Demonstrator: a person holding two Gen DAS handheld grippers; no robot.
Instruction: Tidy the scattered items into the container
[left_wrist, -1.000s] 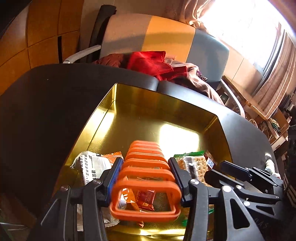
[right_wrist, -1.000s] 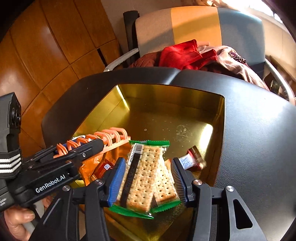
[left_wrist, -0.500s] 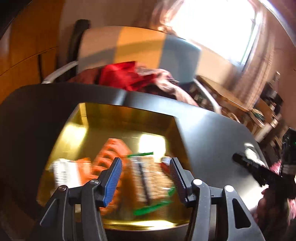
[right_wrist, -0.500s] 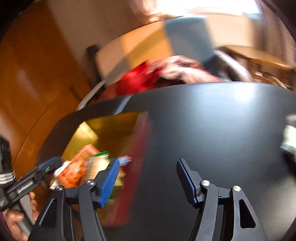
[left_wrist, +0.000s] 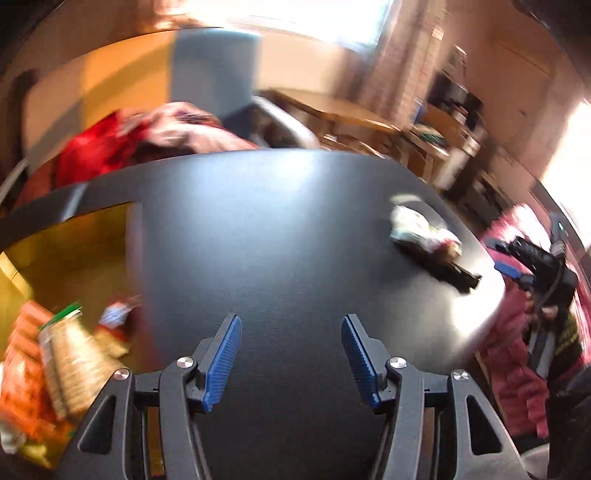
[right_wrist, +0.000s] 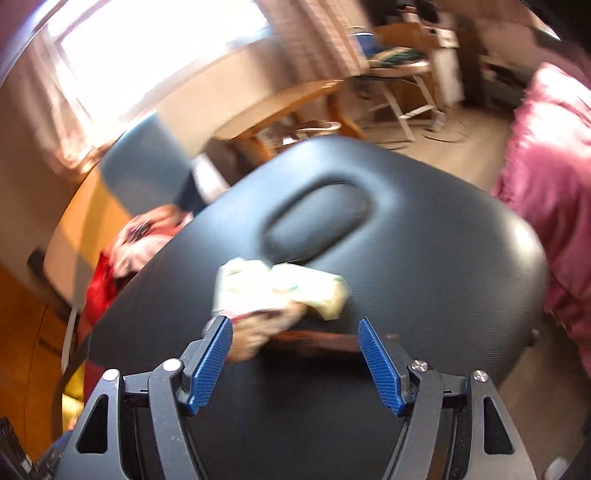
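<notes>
Black padded table (right_wrist: 424, 258) held one loose snack packet (right_wrist: 273, 291), well right of the gold container (left_wrist: 74, 251). Right gripper (right_wrist: 295, 354), jaws just widened, empty, was closing in; should straddle packet squarely before squeezing.

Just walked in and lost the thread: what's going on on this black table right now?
A person with a gripper in each hand is tidying snacks into the gold container. A cracker pack and an orange rack already lie in it. Both grippers are empty, their jaws just opened wider. The right gripper is closing on a pale wrapper left out on the table; the left gripper hangs over bare tabletop.
</notes>
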